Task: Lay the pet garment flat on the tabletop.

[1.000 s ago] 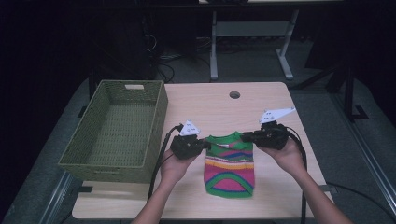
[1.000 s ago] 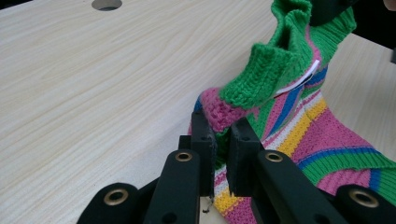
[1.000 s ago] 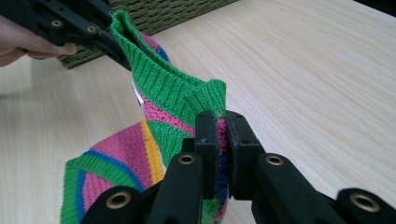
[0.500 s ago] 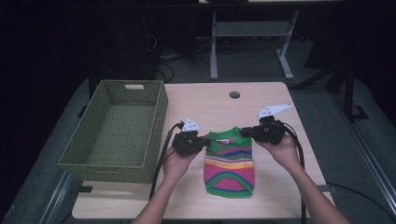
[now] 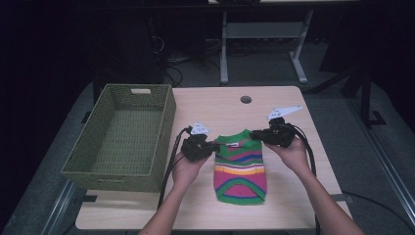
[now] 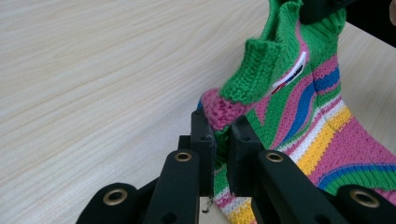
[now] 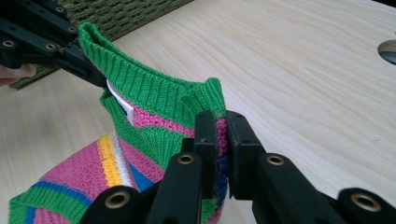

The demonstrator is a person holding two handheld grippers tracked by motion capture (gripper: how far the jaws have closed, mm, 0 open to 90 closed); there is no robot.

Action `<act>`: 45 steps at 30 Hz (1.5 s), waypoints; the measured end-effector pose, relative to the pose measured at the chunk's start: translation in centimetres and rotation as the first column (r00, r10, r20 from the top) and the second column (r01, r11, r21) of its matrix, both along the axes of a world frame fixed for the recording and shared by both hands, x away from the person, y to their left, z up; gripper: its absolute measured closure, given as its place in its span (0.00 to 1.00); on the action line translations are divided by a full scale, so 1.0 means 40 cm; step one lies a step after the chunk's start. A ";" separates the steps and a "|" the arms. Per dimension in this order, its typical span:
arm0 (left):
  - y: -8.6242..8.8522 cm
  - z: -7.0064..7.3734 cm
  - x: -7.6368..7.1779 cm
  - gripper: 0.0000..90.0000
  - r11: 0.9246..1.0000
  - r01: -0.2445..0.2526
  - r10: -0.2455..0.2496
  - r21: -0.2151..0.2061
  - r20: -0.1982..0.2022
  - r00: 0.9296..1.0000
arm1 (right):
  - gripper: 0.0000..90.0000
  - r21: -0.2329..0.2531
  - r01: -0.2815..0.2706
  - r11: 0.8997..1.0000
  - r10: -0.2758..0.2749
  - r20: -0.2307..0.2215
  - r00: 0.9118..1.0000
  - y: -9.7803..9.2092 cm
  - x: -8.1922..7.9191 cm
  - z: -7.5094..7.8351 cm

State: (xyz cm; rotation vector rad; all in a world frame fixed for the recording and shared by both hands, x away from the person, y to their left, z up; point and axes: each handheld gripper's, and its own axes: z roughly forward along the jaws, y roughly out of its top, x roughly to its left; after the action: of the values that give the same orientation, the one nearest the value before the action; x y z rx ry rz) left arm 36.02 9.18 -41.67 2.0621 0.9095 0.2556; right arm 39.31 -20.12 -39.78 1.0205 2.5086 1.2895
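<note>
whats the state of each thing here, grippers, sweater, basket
left gripper: shut on the striped knit sweater's left shoulder
right gripper: shut on its right shoulder
striped knit sweater: collar end lifted between the grippers, lower part lying on the table
green wicker basket: upright, empty, apart from the sweater
table: bare at the far side

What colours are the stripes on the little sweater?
The sweater has green, pink, blue, yellow and white stripes, clearest in the high view.
</note>
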 end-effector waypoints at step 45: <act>-0.064 -0.101 0.008 0.95 0.993 0.075 -0.065 0.085 -0.119 0.991 | 0.89 -0.138 -0.067 0.988 0.041 -0.185 0.982 -0.002 0.004 -0.137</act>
State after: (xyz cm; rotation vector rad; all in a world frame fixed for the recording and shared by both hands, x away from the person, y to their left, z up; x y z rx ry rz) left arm 36.35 6.62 -45.69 2.2066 0.9076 0.1417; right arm 39.48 -20.19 -45.26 1.0889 2.7362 1.0531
